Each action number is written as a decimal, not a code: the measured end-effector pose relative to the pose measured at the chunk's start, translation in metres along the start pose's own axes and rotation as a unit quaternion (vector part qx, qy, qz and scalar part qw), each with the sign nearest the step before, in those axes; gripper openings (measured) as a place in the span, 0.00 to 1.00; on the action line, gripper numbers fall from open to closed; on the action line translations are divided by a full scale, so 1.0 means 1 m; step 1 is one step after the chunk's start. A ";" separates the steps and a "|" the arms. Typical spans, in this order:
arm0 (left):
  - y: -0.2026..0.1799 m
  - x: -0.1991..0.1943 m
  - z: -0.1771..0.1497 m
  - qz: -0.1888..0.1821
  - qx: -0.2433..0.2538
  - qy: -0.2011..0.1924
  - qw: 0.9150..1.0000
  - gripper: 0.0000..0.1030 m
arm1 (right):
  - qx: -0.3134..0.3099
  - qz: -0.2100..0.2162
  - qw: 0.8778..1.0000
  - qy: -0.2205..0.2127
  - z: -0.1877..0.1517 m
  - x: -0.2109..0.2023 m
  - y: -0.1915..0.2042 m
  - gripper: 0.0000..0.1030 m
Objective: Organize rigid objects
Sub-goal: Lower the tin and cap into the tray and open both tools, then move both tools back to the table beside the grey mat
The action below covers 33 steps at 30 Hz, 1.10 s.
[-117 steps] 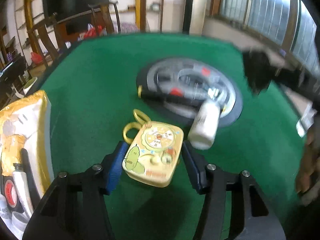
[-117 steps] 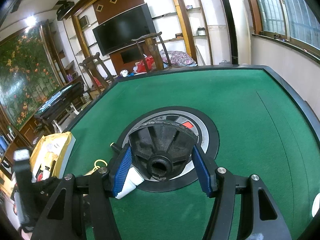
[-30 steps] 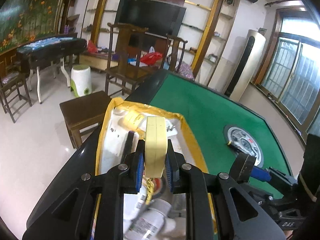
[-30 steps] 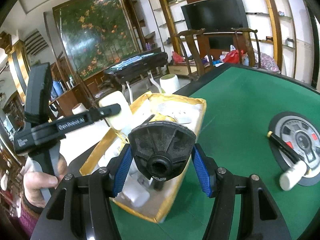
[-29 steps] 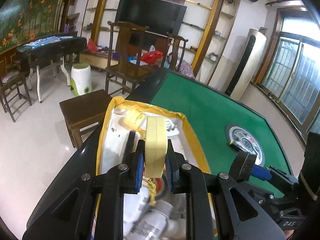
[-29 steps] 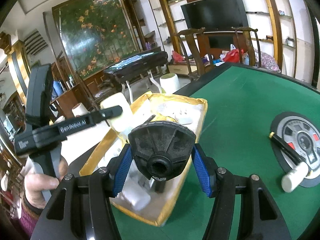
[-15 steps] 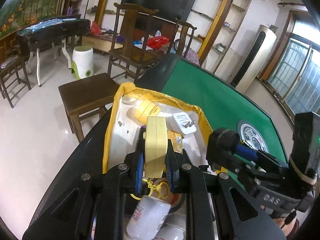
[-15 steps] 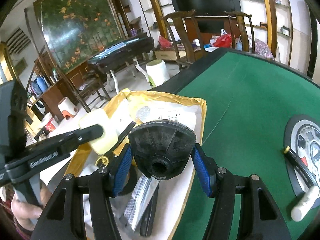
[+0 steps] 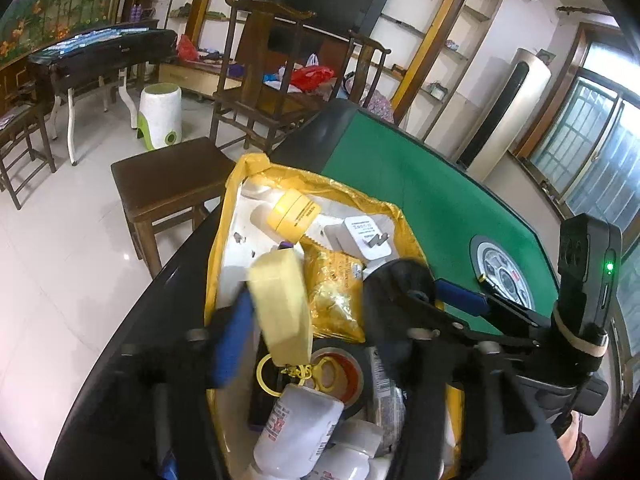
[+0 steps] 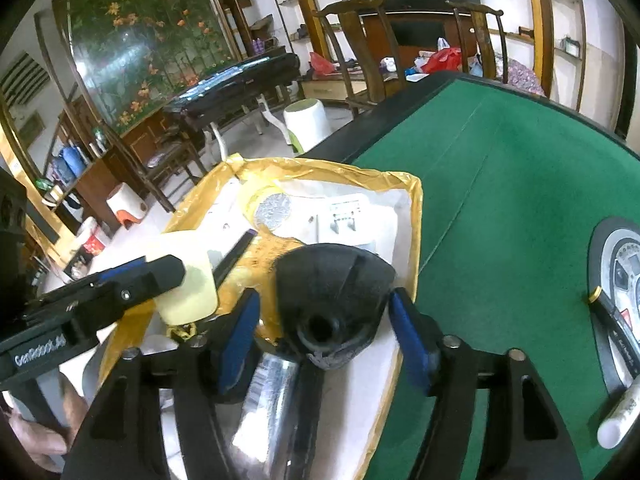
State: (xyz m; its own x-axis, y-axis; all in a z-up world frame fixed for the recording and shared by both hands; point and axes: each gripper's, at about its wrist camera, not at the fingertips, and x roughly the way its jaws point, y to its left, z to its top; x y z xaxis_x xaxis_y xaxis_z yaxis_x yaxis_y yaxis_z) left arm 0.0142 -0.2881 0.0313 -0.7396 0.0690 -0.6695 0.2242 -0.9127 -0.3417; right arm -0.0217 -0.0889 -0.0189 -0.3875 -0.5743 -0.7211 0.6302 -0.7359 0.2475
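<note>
Both claws have just been opening over the yellow-lined box (image 9: 224,240). The left claw (image 9: 304,320) stands parted, and the yellow toy (image 9: 280,304), tilted and blurred, sits loose beside its left pad, its ring charm (image 9: 270,372) dangling over the tape roll (image 9: 340,368) and white bottle (image 9: 296,428) below. A second ago it was clamped upright between those pads.

The right claw (image 10: 324,332) is likewise spread, with clear gaps either side of the black ribbed disc (image 10: 332,284), which hangs over the box's contents.

Both pieces look released into the box. On the green surface (image 10: 500,184), a white tube (image 10: 620,420) and a black pen (image 10: 612,320) by the round centre plate (image 10: 608,256) remain to collect.
</note>
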 end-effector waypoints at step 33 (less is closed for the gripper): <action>-0.223 0.019 -0.048 -0.067 0.203 0.053 0.975 0.74 | 0.208 -0.116 0.955 -0.174 -0.072 -0.197 -0.230 0.72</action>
State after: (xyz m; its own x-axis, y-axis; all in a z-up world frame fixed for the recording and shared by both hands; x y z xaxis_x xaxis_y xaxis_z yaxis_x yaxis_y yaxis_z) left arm -0.0190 -0.0640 0.0632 -0.6707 0.2197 -0.7084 -0.1560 -0.9755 -0.1548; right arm -0.0417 0.2192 0.0190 -0.7306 -0.4099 -0.5460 0.2065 -0.8949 0.3956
